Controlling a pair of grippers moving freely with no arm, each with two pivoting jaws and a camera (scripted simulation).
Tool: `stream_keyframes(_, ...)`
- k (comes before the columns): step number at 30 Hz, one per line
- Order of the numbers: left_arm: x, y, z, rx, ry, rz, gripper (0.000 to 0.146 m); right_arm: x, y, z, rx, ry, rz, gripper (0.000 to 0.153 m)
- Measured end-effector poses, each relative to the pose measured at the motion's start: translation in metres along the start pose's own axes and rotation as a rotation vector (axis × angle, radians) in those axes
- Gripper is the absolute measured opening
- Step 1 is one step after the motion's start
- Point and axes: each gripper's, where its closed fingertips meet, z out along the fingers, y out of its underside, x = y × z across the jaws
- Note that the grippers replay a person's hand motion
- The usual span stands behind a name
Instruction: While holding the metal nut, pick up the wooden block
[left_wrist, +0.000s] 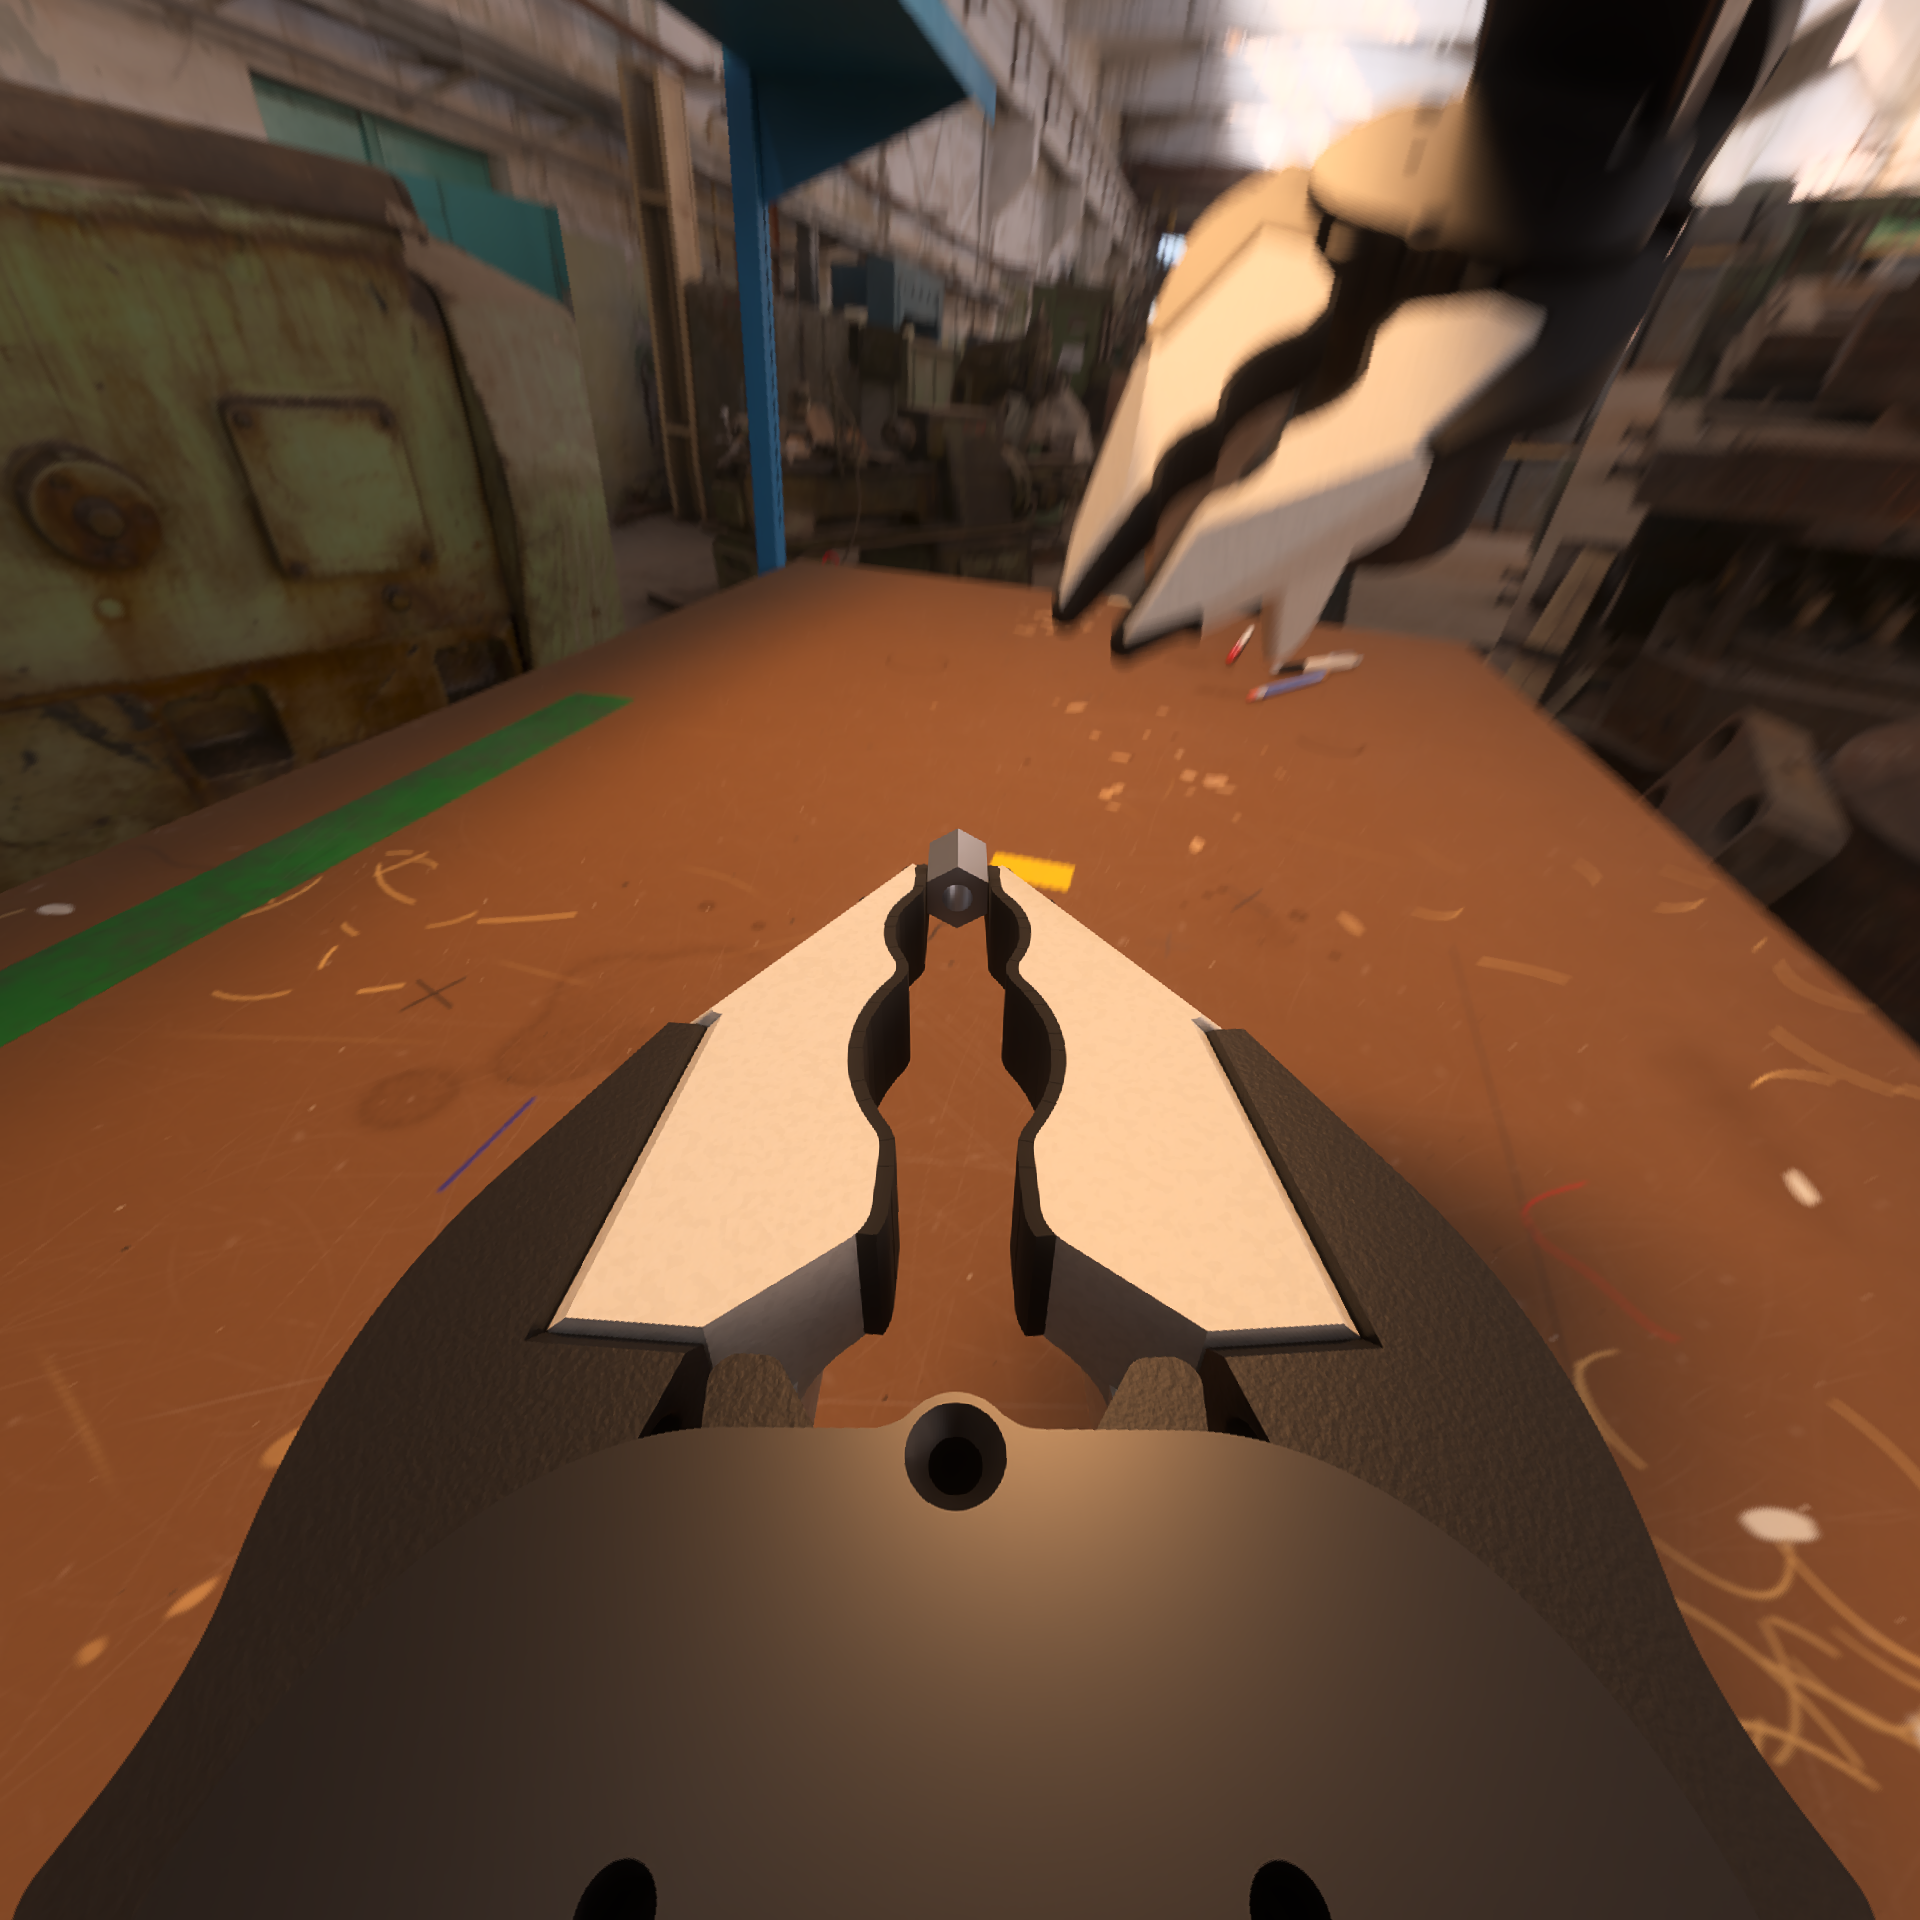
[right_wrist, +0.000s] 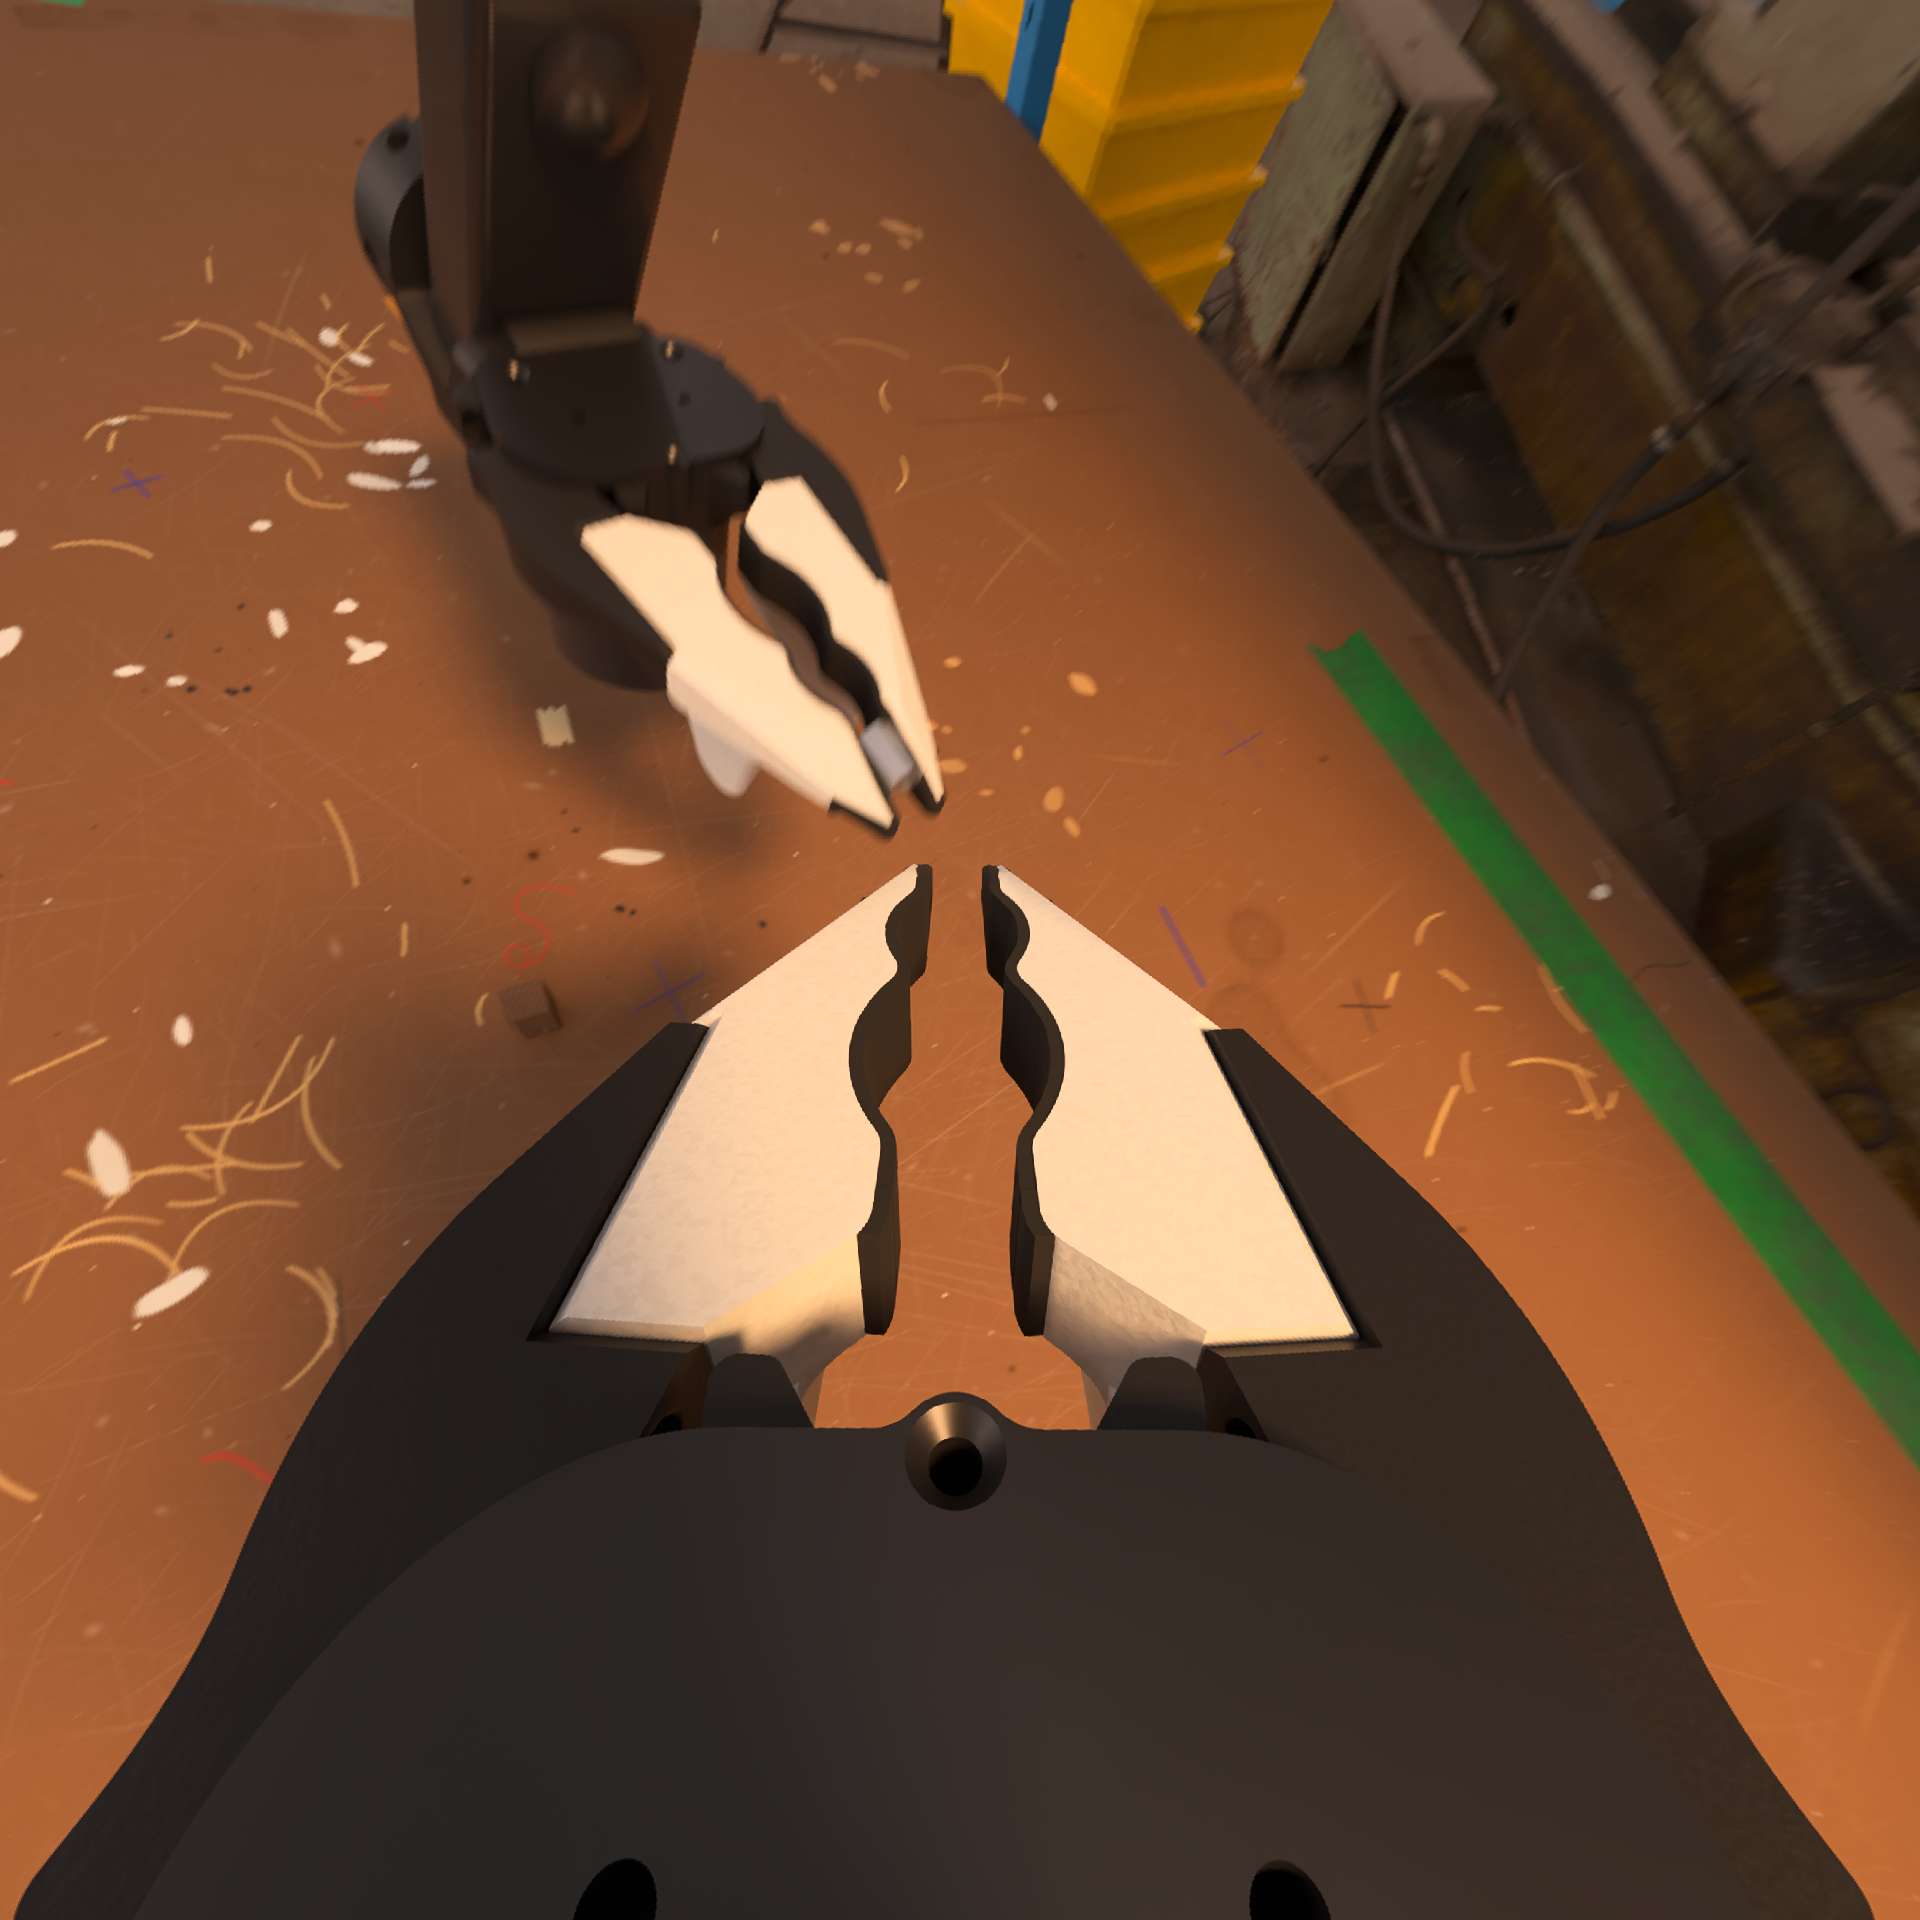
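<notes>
The left claw (left_wrist: 957, 883) is clamped on the metal nut (left_wrist: 957, 891), a small grey hexagonal piece pinched right at the fingertips with its bore facing back toward the camera. In the right wrist view that same left claw (right_wrist: 912, 816) hangs above the middle of the table (right_wrist: 1039, 499), tilted down, and the nut (right_wrist: 888, 755) shows as a grey sliver between its pale fingers, clear of the surface.

The right claw (right_wrist: 956, 878) holds nothing; its fingers stand slightly apart with a narrow gap at the tips, through which the brown tabletop shows. In the left wrist view the right claw (left_wrist: 1091, 623) appears blurred, raised over the table's far edge and pointing down, its tips likewise a little apart.

The wooden block (right_wrist: 530, 1006), a small brown cube, rests on the table in shadow, to the left of the right claw's fingertips and apart from them, untouched by either claw.

A green strip (right_wrist: 1621, 997) runs along the table's right edge in the right wrist view; pale scratches and white flecks are scattered across the surface. Beyond the far right corner stands a yellow stack of bins (right_wrist: 1153, 114).
</notes>
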Motion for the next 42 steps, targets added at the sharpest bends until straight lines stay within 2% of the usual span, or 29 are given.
stream_keyframes(4, 0.002, -0.038, -0.024, 0.244, 0.074, -0.121, 0.010, -0.018, 0.025, 0.015, -0.070, -0.053, 0.008, 0.009)
stream_keyframes(6, -0.003, -0.046, -0.035, 0.293, 0.056, -0.131, 0.010, -0.024, 0.034, 0.021, -0.098, -0.064, 0.005, 0.009)
stream_keyframes(10, -0.009, -0.035, -0.033, 0.204, -0.007, -0.078, 0.010, -0.036, 0.039, 0.029, -0.104, -0.108, 0.012, 0.009)
stream_keyframes(14, -0.003, -0.024, -0.019, 0.137, 0.009, -0.052, 0.010, -0.058, 0.048, 0.038, -0.155, -0.189, -0.018, 0.009)
stream_keyframes(25, -0.003, -0.019, -0.016, 0.103, -0.007, -0.029, 0.010, -0.112, 0.094, 0.071, -0.329, -0.349, 0.000, 0.018)
stream_keyframes(31, -0.003, -0.020, -0.017, 0.104, -0.007, -0.027, 0.010, -0.124, 0.106, 0.078, -0.366, -0.378, -0.018, 0.026)
stream_keyframes(42, -0.002, -0.021, -0.016, 0.102, -0.008, -0.023, 0.010, -0.125, 0.121, 0.092, -0.408, -0.352, -0.027, 0.027)
